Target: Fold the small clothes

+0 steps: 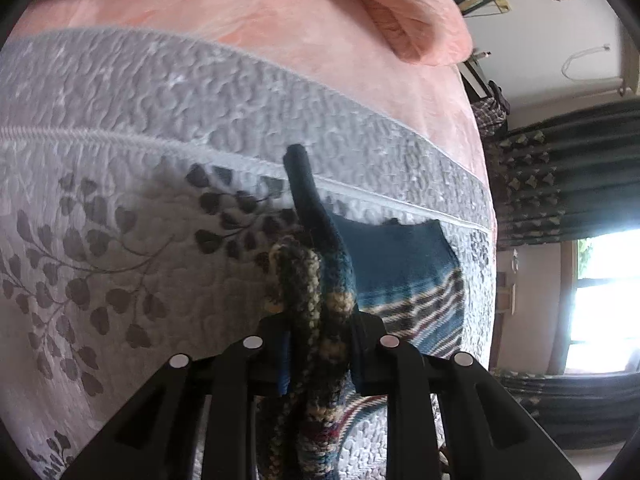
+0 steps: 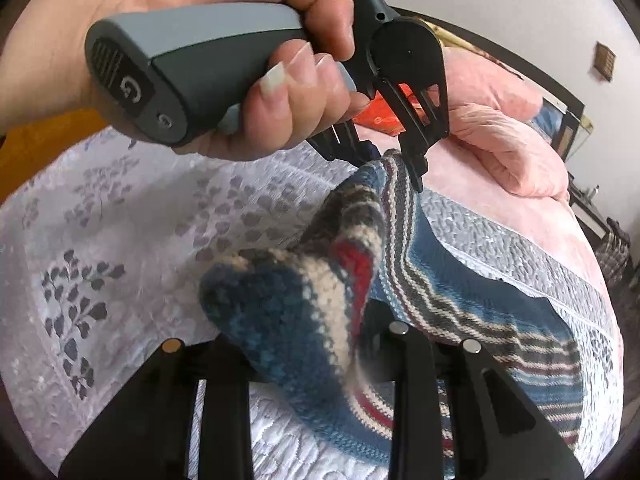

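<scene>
A small knitted sweater [image 2: 472, 300], blue with cream, red and dark stripes, lies partly on the grey leaf-print quilt [image 2: 120, 240]. My right gripper [image 2: 320, 340] is shut on a bunched blue and cream edge and holds it above the quilt. My left gripper [image 2: 386, 160], held by a hand [image 2: 240, 20], pinches another striped edge further back. In the left wrist view, my left gripper [image 1: 320, 332] is shut on a thick twist of the sweater [image 1: 404, 264]. A dark blue fold sticks up past the fingers, and the rest trails flat to the right.
A pink blanket [image 1: 280, 20] and a pink pillow [image 1: 408, 12] lie beyond the quilt [image 1: 120, 160]. An orange-red item [image 2: 384, 118] sits at the far end. The bed's edge is at the right, with dark curtains [image 1: 560, 184] and a bright window [image 1: 604, 300] beyond it.
</scene>
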A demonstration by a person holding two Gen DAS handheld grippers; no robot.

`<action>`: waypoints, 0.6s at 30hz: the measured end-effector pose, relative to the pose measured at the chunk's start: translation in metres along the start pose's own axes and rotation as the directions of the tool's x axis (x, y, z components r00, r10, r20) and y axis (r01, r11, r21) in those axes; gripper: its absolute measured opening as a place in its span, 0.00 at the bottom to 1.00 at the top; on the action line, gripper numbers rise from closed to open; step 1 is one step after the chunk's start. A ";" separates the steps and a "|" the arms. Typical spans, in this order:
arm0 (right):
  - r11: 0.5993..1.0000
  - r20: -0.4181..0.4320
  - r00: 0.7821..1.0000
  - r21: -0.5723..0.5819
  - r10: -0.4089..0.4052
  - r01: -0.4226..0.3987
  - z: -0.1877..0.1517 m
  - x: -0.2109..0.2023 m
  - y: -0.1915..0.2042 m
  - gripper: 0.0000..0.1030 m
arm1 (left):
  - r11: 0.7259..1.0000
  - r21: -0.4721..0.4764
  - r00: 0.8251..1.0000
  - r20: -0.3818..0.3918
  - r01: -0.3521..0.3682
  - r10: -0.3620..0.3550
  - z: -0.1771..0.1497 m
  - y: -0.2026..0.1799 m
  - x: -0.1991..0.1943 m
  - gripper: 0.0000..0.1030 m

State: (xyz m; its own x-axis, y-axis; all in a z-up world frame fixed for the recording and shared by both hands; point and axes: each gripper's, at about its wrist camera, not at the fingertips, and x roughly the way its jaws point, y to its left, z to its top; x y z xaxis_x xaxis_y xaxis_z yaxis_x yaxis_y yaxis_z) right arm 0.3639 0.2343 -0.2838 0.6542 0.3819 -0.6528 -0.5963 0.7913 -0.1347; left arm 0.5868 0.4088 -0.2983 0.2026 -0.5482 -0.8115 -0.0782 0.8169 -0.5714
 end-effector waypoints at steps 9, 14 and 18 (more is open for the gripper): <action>0.998 0.028 1.000 0.063 -0.003 0.001 0.004 -0.027 -0.036 0.26 | 0.999 0.044 1.000 0.007 -0.027 0.026 -0.002 -0.046 -0.005 0.21; 0.996 0.042 0.999 0.093 -0.003 -0.001 0.005 -0.035 -0.052 0.26 | 0.997 0.062 0.999 0.011 -0.045 0.044 -0.001 -0.068 -0.005 0.21; 0.993 0.052 0.999 0.120 -0.005 -0.002 0.003 -0.041 -0.064 0.26 | 0.996 0.072 0.999 0.014 -0.050 0.049 0.000 -0.083 -0.004 0.21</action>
State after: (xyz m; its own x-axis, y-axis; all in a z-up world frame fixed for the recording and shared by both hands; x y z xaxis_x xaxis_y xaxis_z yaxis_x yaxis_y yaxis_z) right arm 0.3770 0.1699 -0.2461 0.6802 0.4024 -0.6127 -0.5373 0.8422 -0.0433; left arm 0.5922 0.3433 -0.2481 0.2126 -0.5048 -0.8367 -0.0182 0.8540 -0.5199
